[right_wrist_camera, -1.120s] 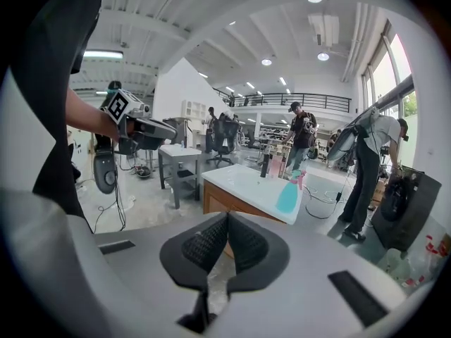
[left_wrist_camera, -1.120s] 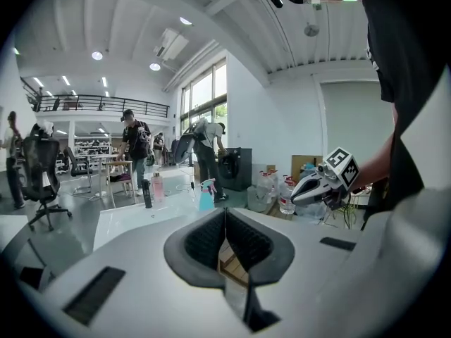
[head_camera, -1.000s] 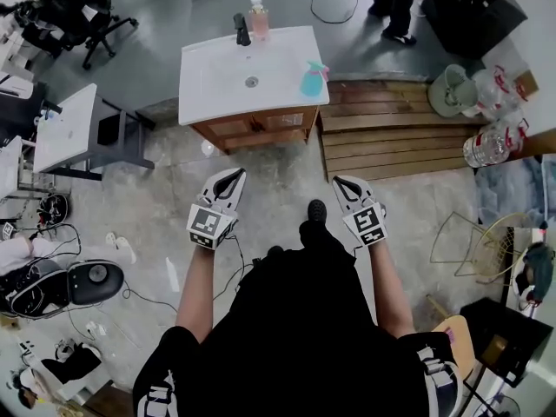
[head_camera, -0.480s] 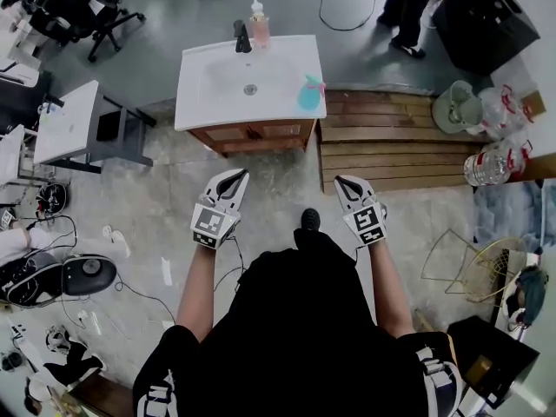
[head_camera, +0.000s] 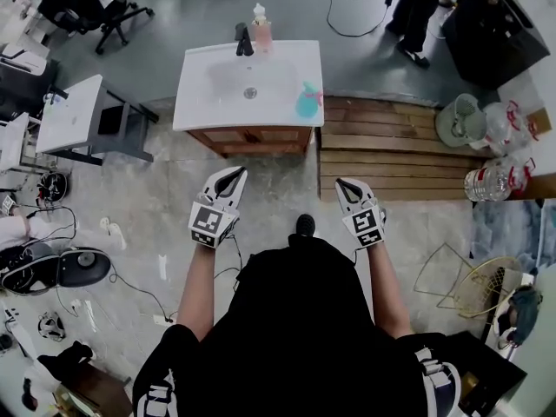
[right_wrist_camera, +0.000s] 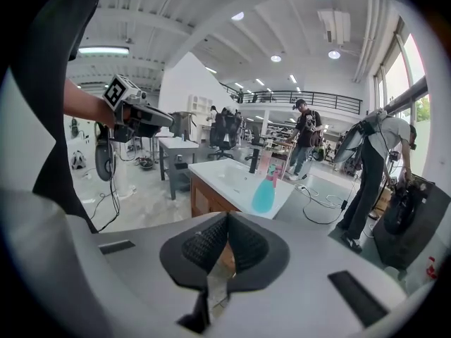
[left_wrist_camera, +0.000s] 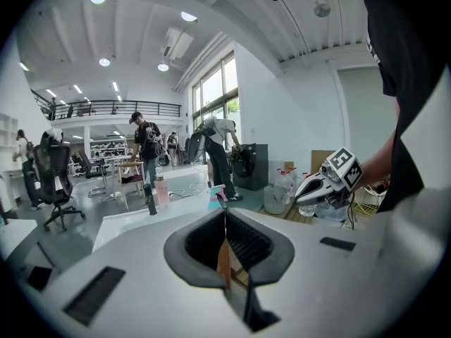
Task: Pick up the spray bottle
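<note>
A teal spray bottle (head_camera: 307, 101) with a pink trigger stands at the right edge of a white sink vanity (head_camera: 200, 102), well ahead of both grippers. The right gripper view shows this spray bottle (right_wrist_camera: 265, 191) on the vanity (right_wrist_camera: 225, 176); in the left gripper view the bottle (left_wrist_camera: 217, 196) is small, just above the jaws. My left gripper (head_camera: 231, 176) and my right gripper (head_camera: 341, 184) are held over the floor, short of the vanity. Both are shut with nothing between the jaws.
A pink soap bottle (head_camera: 260, 26) and a black tap (head_camera: 243, 39) stand at the vanity's back. A wooden pallet (head_camera: 391, 150) lies to its right, a grey side table (head_camera: 78, 115) to its left. Water jugs (head_camera: 499, 176), cables and people stand around.
The vanity and spray bottle have drawn slightly nearer in the head view as the person steps toward them. Both grippers stay shut and keep their places before the body.
</note>
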Demonstrator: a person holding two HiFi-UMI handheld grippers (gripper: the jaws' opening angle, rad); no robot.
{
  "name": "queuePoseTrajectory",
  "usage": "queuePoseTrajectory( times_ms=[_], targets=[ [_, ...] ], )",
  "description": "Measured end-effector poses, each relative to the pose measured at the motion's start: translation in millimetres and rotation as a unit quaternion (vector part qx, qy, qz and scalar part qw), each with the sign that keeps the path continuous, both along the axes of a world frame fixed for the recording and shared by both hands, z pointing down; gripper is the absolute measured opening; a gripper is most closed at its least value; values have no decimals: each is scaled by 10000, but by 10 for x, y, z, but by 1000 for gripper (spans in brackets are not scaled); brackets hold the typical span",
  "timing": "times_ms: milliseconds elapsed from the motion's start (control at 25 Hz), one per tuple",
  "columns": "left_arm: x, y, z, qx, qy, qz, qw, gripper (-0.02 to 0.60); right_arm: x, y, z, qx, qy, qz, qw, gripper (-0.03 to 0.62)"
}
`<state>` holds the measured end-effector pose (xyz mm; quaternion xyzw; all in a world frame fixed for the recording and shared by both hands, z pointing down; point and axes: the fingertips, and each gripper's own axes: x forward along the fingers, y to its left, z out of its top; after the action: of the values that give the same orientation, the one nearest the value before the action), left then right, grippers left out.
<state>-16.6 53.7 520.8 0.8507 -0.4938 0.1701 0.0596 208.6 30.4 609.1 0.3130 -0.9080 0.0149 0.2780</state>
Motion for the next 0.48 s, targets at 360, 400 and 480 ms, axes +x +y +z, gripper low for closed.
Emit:
queuePoseTrajectory(
  times_ms=[360, 400, 480],
  targets=[
    [176, -184, -9, 74, 23, -325, 9994, 23, 160, -338, 61, 8, -8, -316, 9995, 17],
    [182, -186, -13, 80, 33, -362, 9993, 23, 161, -360, 74, 8, 11, -361, 9993, 17],
    [166, -182, 7, 69, 53, -456, 9989, 23, 141, -402, 87, 13, 29, -444, 9990, 17]
  ],
)
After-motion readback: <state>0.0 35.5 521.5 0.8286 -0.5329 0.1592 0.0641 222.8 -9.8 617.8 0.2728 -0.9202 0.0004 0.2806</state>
